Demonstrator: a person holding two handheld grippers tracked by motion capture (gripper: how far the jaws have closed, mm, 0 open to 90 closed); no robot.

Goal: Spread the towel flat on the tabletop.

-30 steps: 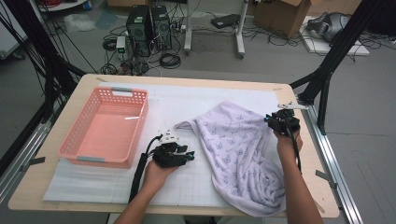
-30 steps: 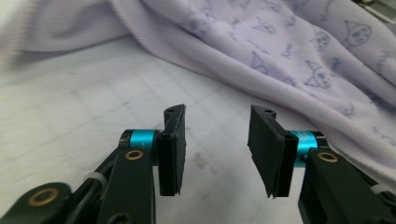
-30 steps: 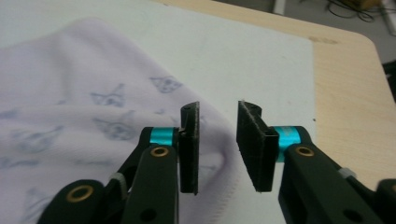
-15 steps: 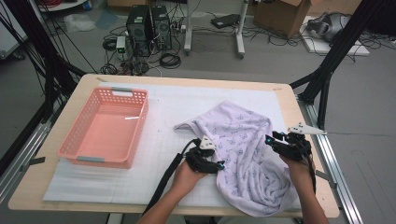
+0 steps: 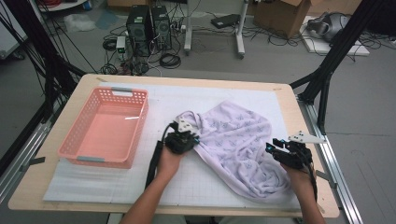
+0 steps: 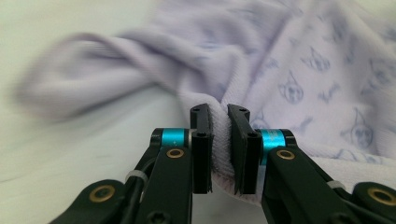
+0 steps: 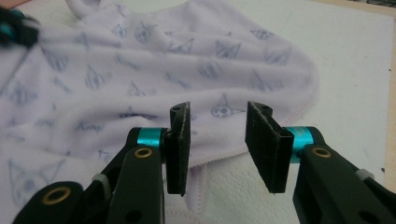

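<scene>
Since the earlier frames, both hands have come in on the lilac towel (image 5: 238, 149): the left hand has travelled from the bare mat to the towel's left edge, and the right hand has slid from the far right edge down toward the near one. The towel has bunched as a result, its near part heaped toward the table's front edge.

That towel lies crumpled on the white mat (image 5: 116, 186), right of the table's (image 5: 289, 93) centre, with its long axis running from about 11 o'clock, at the far corner, to about 5 o'clock, at the near heap.

The left tongs (image 5: 194, 140) have just been closing and now pinch a fold of the towel's hem between their pads, as the left gripper view shows plainly (image 6: 219, 140). They hold the cloth at its 9 o'clock edge.

The right tongs (image 5: 271, 150) stand parted with nothing between them; in the right gripper view (image 7: 218, 140) the towel's stitched edge lies just below and ahead, at their 12 o'clock. So the right hand is the free one, and the near-right hem is what it most likely has to take next.

The pink basket (image 5: 105, 135) sits empty well off at the towel's 9 o'clock.
</scene>
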